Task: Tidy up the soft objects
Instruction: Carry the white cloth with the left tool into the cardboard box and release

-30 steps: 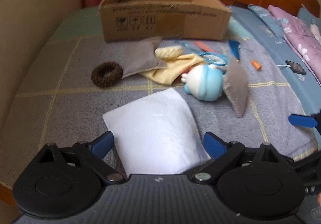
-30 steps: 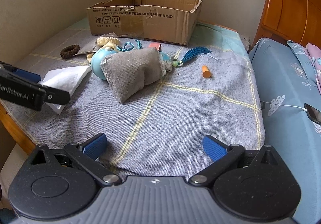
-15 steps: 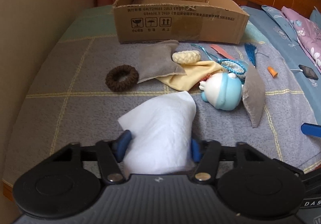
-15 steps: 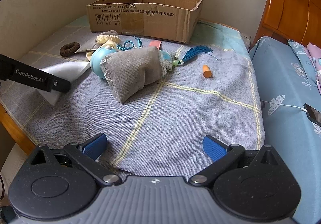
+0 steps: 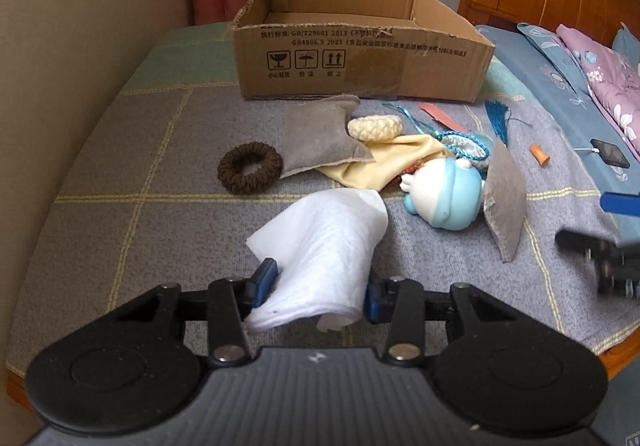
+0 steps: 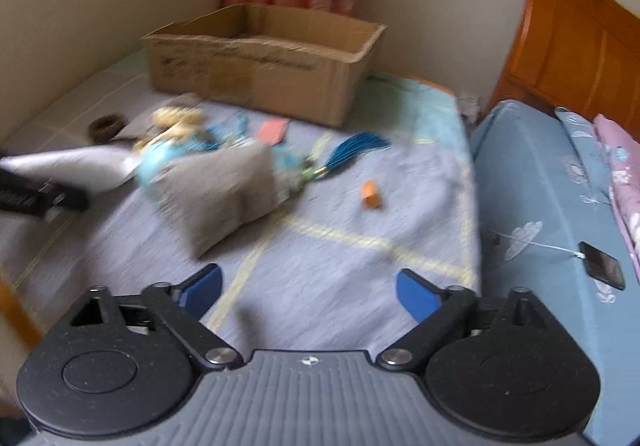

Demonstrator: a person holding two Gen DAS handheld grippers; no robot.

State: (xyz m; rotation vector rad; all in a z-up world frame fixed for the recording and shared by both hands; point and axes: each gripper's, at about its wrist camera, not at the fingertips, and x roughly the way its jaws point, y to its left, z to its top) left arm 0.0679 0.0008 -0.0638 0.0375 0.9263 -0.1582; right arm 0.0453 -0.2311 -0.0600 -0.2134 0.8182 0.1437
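My left gripper (image 5: 318, 288) is shut on a white soft cloth (image 5: 324, 250) and holds it lifted over the grey blanket. Ahead stands an open cardboard box (image 5: 360, 58). Between them lie a brown hair scrunchie (image 5: 250, 167), a grey pouch (image 5: 320, 134), a yellow cloth (image 5: 384, 166), a cream knitted piece (image 5: 374, 127) and a blue-white plush toy (image 5: 444, 194). My right gripper (image 6: 308, 288) is open and empty above the blanket, with a second grey pouch (image 6: 228, 194) ahead of it. The right wrist view is blurred.
A blue tassel (image 6: 352, 150), a pink card (image 6: 274, 130) and a small orange piece (image 6: 372, 195) lie on the blanket. A phone on a cable (image 6: 602, 266) lies on the blue bedding at right. A wooden headboard (image 6: 572, 42) stands behind. The wall runs along the left.
My left gripper closed on the white cloth and lifted it, moving towards the box. My right gripper has moved forward and to the right; its view is now blurred.
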